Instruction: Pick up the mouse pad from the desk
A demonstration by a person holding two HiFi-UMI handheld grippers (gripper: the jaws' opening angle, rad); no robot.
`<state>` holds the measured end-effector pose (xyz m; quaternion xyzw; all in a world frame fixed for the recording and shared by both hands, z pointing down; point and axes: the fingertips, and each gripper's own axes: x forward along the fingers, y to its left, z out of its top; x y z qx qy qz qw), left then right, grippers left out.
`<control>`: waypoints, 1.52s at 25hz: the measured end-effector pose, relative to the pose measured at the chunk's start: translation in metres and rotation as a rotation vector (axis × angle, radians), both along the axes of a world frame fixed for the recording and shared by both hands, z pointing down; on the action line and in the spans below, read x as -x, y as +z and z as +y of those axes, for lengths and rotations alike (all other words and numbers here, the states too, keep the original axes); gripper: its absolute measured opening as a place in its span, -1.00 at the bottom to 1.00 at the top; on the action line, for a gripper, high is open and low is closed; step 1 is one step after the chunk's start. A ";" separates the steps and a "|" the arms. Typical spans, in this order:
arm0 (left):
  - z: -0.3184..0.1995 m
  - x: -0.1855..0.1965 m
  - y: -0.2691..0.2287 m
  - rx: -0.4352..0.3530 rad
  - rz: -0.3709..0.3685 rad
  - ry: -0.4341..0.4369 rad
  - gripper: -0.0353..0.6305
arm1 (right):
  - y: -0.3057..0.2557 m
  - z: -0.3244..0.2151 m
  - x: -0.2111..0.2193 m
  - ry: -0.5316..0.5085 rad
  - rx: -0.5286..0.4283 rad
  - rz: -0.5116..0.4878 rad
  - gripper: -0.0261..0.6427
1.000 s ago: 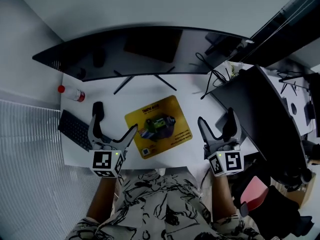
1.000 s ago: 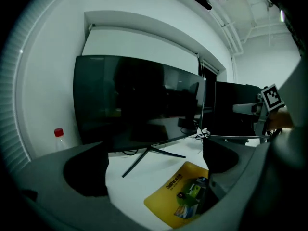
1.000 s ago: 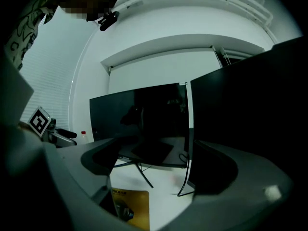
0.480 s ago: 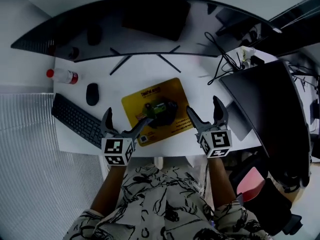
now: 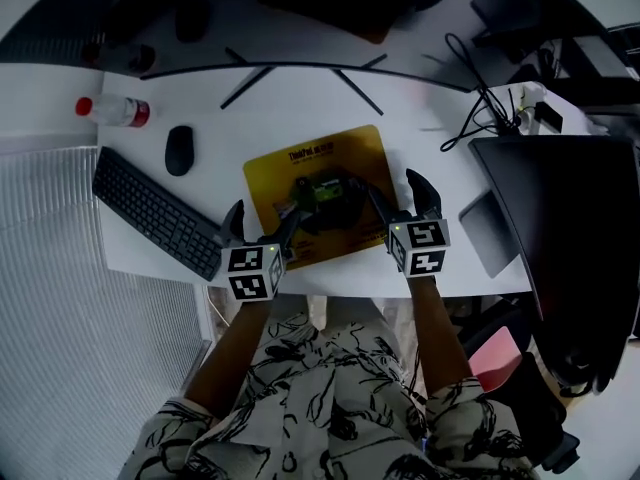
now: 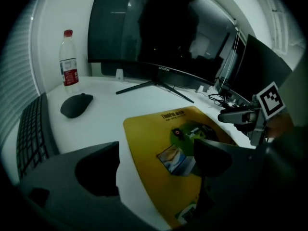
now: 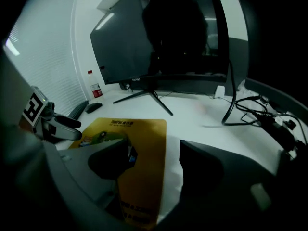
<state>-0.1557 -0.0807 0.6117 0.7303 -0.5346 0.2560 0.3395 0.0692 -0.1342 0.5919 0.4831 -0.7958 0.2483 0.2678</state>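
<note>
Black flat keyboard (image 5: 155, 213) at white desk (image 5: 420, 148)'s left edge, black computer mouse (image 5: 179, 150) near it, clear red-capped plastic bottle (image 5: 112, 112) upright farther back. Black cables (image 5: 487, 108) tangle at right beside a dark slab (image 5: 570, 208), possibly a laptop.

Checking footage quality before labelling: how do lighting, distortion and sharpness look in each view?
Head view: dim, fisheye curves the desk; left gripper view: black corners, near jaws soft, mouse pad clear; right gripper view: darkest, monitor nearly black, pad's near edge blurred.

Dim, bluish pictures with strong fisheye bending, dark vignetted corners and soft focus.
</note>
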 end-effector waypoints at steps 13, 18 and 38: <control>0.005 0.004 0.019 -0.012 -0.139 -0.065 0.19 | 0.033 0.005 0.005 0.025 0.025 0.061 -0.19; 0.007 0.002 0.018 -0.011 -0.140 -0.066 0.12 | 0.033 0.006 0.006 0.017 0.029 0.062 -0.23; 0.008 -0.001 0.016 -0.026 -0.142 0.000 -0.88 | 0.032 0.011 0.017 -0.062 0.043 0.075 -0.65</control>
